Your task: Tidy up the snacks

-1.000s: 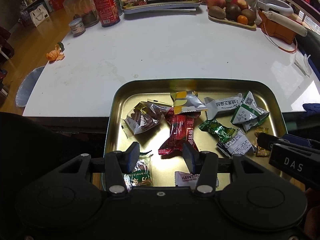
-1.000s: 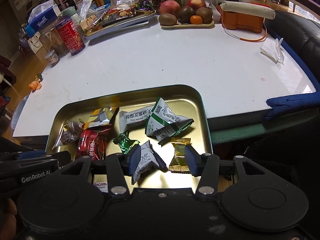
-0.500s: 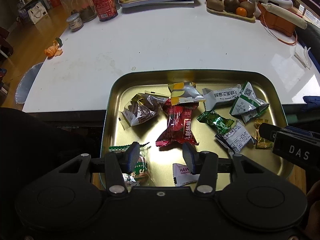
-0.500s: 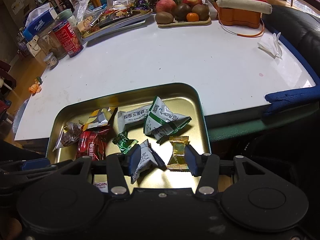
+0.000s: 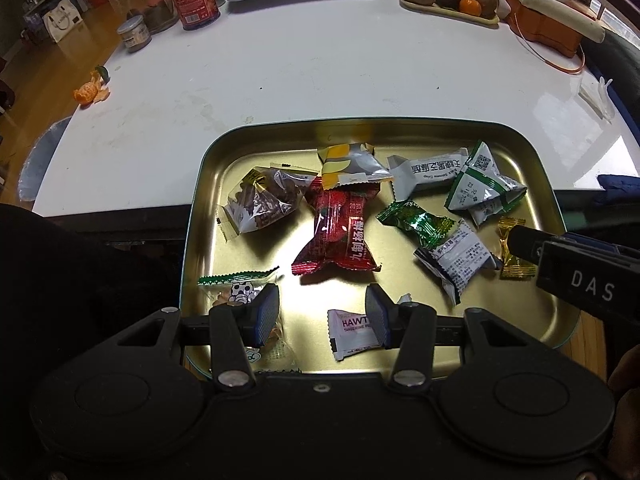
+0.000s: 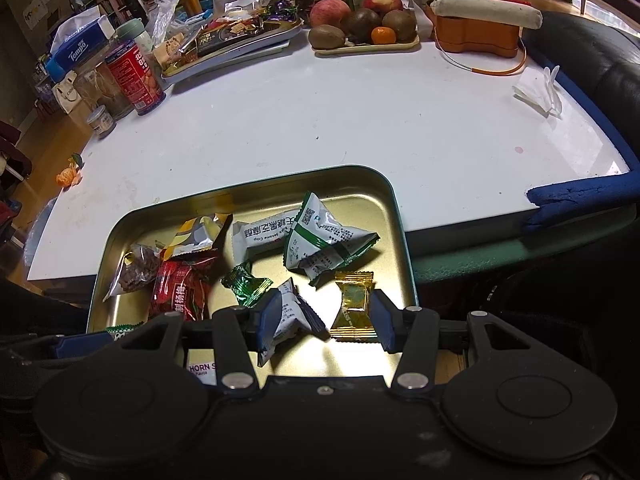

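Between the spread fingers of the left claw point(image 5: 322, 318) lies bare tray floor; it grips nothing. A white Hawthorn sachet point(image 5: 352, 330) sits just beside its right finger, partly behind it, and a clear packet with a green serrated edge point(image 5: 240, 286) lies at its left finger. Just ahead of this claw rests a red plum candy packet point(image 5: 340, 236), with a clear bag of brown snacks point(image 5: 264, 202) ahead to the left and a yellow-and-silver wrapper point(image 5: 350, 164) farther ahead.

The right claw point(image 6: 322, 320) is likewise spread and holds nothing. A gold-wrapped candy point(image 6: 354, 306) lies just inside its right finger, and a white printed packet point(image 6: 290, 314) lies against its left finger; whether either finger actually touches its wrapper I cannot tell. Ahead to the left sits a small green foil candy point(image 6: 244, 284); straight ahead lies a green-and-white pyramid packet point(image 6: 324, 240), with a white sesame crisp bar point(image 6: 264, 232) beside it.

All of these snacks lie in a shallow gold metal tray point(image 6: 396, 216), whose far part rests on the white tabletop point(image 6: 340, 120) while its near part overhangs the edge. Well beyond, at the tabletop's far side, stand a fruit plate point(image 6: 360, 46), a second tray of snacks point(image 6: 236, 40) and a red can point(image 6: 136, 76).
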The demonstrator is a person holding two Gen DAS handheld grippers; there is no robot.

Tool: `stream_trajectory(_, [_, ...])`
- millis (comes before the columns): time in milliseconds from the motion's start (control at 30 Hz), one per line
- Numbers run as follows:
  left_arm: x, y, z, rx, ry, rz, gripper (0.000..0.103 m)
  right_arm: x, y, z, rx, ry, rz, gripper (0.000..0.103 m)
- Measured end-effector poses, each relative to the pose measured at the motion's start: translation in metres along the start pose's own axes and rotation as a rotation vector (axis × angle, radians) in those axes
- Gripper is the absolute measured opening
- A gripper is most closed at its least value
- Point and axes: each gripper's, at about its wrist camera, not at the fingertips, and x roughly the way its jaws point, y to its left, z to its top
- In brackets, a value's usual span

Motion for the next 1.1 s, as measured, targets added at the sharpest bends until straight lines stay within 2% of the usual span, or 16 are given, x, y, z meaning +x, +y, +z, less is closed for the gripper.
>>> stream_trajectory(1100, [0.0037, -0.0002, 0.0009, 0.000, 0.011, -0.047, 0.055, 0.0086, 0.0038, 0.0009, -0.012, 0.017, -0.018, 0.051])
